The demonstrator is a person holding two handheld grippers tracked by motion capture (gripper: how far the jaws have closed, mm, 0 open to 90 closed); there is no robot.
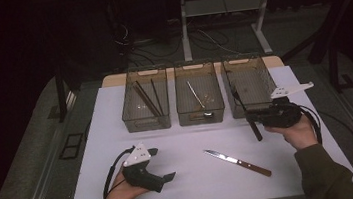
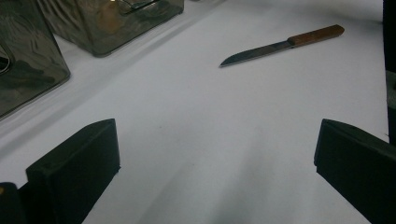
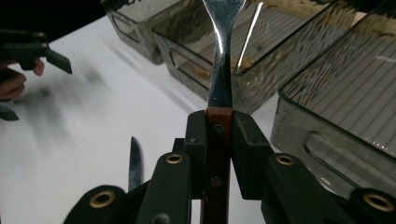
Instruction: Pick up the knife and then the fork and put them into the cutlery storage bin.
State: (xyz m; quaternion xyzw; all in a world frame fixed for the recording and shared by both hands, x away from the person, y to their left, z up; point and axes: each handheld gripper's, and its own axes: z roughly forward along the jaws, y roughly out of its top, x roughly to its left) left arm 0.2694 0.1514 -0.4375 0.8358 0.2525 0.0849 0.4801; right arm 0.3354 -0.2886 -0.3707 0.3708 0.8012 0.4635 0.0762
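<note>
A: Tongs first. The right tongs (image 3: 218, 135) were clamped on the wooden handle of a fork (image 3: 219, 70); in the right gripper view the two black jaws pressed on either side of the brown, riveted handle, and the metal neck rose straight up from between them.

B: And where did that fork sit over the worktop (image 1: 193, 178)?

A: In the high view the right tongs (image 1: 251, 117) were at the right side, just in front of the right-hand bin (image 1: 245, 61). The fork (image 1: 237, 100) slanted across them, its head reaching over the bin's near wall and its dark handle end pointing down toward the white surface. The person's right hand (image 1: 296, 133) gripped the tool from behind.

B: The left tongs?

A: The left tongs (image 2: 215, 154) stood wide apart with nothing between them; the left gripper view showed bare white worktop between the two jaws. In the high view they (image 1: 164, 164) lay low at the near left, held in the left hand (image 1: 124, 188).

B: What lay beyond them?

A: A knife (image 1: 237, 162) with a wooden handle lay flat on the worktop between the two hands, blade pointing to the left, well apart from both tongs. At the far edge three clear bins stood in a row: the left bin (image 1: 142, 73) held dark chopsticks (image 1: 147, 99), the middle bin (image 1: 196, 67) held a spoon (image 1: 199, 102).
</note>
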